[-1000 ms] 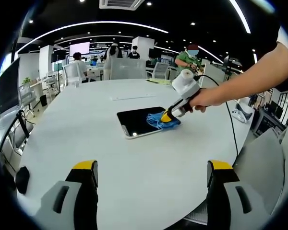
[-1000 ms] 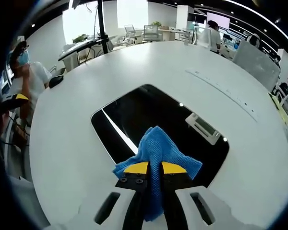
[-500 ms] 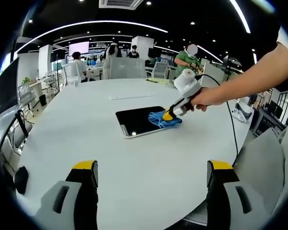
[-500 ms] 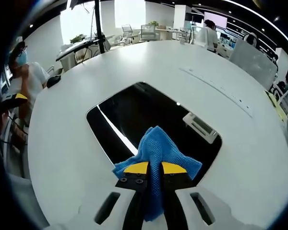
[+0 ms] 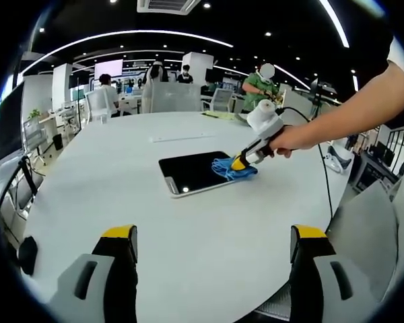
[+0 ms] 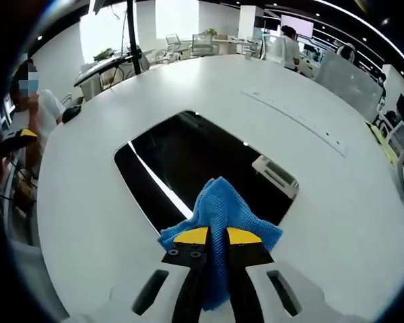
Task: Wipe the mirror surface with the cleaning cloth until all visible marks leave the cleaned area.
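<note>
My right gripper [image 6: 217,237] pinches the cloth [image 6: 219,214] against the mirror's [image 6: 188,161] near edge to scrub; left gripper [image 5: 212,235] hangs spread over the bench [image 5: 188,235], clear.

The left gripper [image 5: 212,269] was built of grey moulded plastic, each of its two jaws capped with a yellow tip and pierced by a dark oblong slot. The right gripper [image 6: 217,237] was made the same way: grey body, black inner jaw faces, yellow tips, and small dark screws set below the yellow caps. In the left gripper view the right gripper [image 5: 238,163] was topped by a white cylindrical housing, and a thin black cable was trailed from it.
</note>
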Demonstrator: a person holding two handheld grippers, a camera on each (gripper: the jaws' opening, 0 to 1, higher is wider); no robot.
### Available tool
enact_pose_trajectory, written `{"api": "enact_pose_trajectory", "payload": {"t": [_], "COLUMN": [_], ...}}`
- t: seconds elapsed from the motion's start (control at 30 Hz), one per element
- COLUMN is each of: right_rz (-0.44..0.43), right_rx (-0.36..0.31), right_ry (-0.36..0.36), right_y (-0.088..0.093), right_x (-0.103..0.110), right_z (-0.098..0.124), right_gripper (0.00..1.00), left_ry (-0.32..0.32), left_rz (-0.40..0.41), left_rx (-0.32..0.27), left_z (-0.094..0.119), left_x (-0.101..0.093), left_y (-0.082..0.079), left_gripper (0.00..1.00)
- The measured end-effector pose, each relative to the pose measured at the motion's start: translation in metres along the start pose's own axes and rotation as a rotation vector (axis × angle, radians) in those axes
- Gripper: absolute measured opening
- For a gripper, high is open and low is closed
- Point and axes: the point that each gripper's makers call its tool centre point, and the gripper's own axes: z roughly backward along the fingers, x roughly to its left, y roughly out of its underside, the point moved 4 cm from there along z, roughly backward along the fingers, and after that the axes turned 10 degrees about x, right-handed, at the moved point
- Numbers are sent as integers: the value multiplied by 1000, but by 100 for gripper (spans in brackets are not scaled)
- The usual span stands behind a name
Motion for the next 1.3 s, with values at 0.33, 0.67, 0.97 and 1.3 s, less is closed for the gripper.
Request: {"api": "enact_pose_trajectory", "payload": {"t": [0.33, 0.67, 0.97, 1.3], "right_rz": [-14, -47, -61, -71], "right_rx": [6, 13, 13, 15], "right_ry": [12, 18, 31, 29], "right_y": [7, 16, 19, 22], "right_x": [-5, -26, -26, -32], "right_z": [5, 1, 5, -1], "right_gripper": [4, 4, 4, 4], "left_ry": [9, 9, 15, 23], "left_rz": [-3, -14, -15, -15], "left_rx": [-3, 1, 2, 0], "left_z": [0, 1, 0, -1], "left_x": [-2, -1, -1, -5], "left_y": [-1, -2, -2, -1], "left_gripper": [95, 95, 94, 93]}}
